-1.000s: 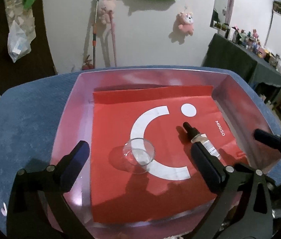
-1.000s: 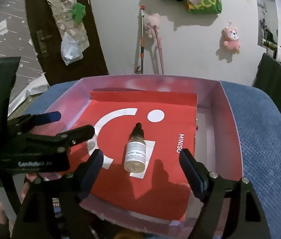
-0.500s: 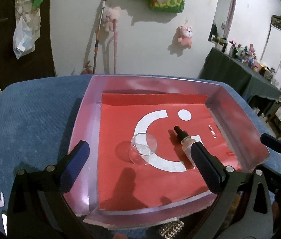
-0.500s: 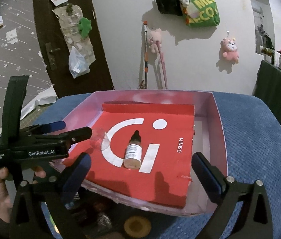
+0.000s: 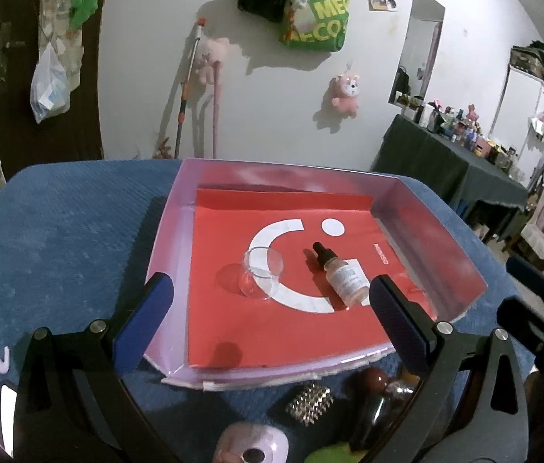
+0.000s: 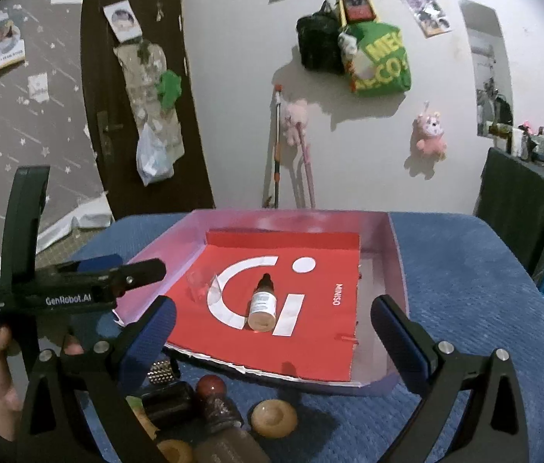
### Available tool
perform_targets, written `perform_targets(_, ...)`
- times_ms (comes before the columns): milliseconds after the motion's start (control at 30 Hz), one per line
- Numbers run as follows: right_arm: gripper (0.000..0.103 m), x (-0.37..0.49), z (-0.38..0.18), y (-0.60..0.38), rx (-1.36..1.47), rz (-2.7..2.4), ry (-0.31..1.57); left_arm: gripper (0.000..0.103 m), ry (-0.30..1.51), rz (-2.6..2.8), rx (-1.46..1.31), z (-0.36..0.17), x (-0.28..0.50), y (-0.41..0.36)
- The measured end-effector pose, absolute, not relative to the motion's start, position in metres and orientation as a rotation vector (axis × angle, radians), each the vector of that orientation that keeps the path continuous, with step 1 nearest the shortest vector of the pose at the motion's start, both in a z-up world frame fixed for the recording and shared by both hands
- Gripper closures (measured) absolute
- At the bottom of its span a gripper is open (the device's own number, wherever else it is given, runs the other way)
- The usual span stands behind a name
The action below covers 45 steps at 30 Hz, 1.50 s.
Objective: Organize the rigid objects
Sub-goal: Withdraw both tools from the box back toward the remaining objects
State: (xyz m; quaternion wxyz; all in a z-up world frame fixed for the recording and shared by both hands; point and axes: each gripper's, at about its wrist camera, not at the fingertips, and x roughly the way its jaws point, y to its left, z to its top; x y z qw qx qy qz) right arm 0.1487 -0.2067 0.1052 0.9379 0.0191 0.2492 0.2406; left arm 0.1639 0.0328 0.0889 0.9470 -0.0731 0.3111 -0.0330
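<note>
Right wrist view first: the pink tray (image 6: 395, 254) lies ahead of and below your right gripper (image 6: 272, 328), its red liner (image 6: 310, 347) filling most of the floor. Both of your tools hang back over the tray's near edge, and both stand spread wide with nothing between the pads — the left gripper (image 5: 270, 312) just as empty as the right.

Inside the tray, the dropper bottle (image 6: 261, 306) lies on its side almost straight ahead of your right tool, cap pointing away from you, long axis running nearly along your line of reach. The clear glass cup (image 5: 262, 274) stands just left of it, more squarely ahead of your left tool; the two are near each other but apart.

Below and nearer than your fingertips sits what I judge to be the unsorted pile on the blue cloth (image 6: 465, 277): a dark bottle with a round brown stopper (image 6: 210, 386), a tan ring-shaped piece (image 6: 274, 418), and a studded silver block (image 5: 308, 403).

That pile is the relation to mind — it lies under and behind your pads, not ahead. The tan ring sits closest beneath your right tool; the studded block sits between your left tool's fingers in its own view, lower down. Either pick would likely mean tipping downward and drawing back.
</note>
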Motion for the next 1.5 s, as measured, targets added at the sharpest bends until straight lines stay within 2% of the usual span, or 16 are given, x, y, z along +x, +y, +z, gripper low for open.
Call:
perform_targets(367, 0.0, 0.106, 0.11, -0.208, 0.003, 0.466, 0.402, 0.0, 0.609, -0.076, -0.115, 0.092, 0.122, 0.017)
perform_targets(833, 0.001, 0.078, 0.096, -0.218, -0.003, 0.463, 0.425, 0.0, 0.616, -0.116, -0.159, 0.08, 0.089, 0.012)
perform_targets(1133, 0.015, 0.061, 0.084, -0.217, -0.013, 0.476, 0.443, 0.0, 0.634, -0.103, -0.14, 0.069, 0.07, 0.003)
perform_targets(1300, 0.024, 0.057, 0.075, -0.218, -0.013, 0.486, 0.475, 0.0, 0.718, -0.072, -0.135, 0.055, 0.068, 0.002)
perform_targets(1500, 0.03, 0.057, 0.063, -0.225, 0.014, 0.506, 0.532, 0.0, 0.726, -0.11, -0.162, 0.045, 0.057, 0.006)
